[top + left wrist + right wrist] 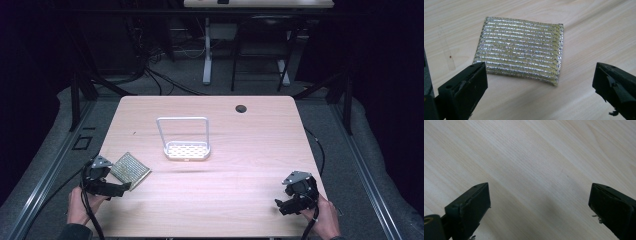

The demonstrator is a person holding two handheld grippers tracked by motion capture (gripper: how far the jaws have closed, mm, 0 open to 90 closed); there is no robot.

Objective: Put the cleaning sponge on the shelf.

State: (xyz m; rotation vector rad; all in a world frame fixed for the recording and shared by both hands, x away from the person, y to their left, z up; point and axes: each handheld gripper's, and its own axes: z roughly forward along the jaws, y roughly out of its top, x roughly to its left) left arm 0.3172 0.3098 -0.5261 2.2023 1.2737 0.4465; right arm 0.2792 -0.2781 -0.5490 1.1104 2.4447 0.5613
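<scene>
Scouring pad [520, 51]: metallic, silver and gold stripes, roughly square; lay flat on the table [250, 150] near its front left corner; seen also in the high view [130, 169], turned at an angle to the table edge.

Left gripper [120, 189]: held in the left hand [79, 205] at the front left of the table; jaws stood wide apart, nothing between them; in the left gripper view [540, 82] the pad lay just ahead of the jaw tips, its near edge close to the left jaw; touching or not, could not be told for sure, but looked slightly apart.

Right gripper [282, 206]: held in the right hand [324, 220] at the front right of the table, well apart from the pad; jaws spread wide, held nothing; in the right gripper view [539, 202] bare light wood lay between and beyond the jaws.

Wire rack [186, 145]: white, with a perforated base and a tall upright loop handle; stood near the middle of the table, beyond the pad and to its right, apart from both grippers.

Table: light wood top, with a small dark round hole [241, 108] near the far edge.

Background: dark floor with cables and legs of another table behind.
</scene>
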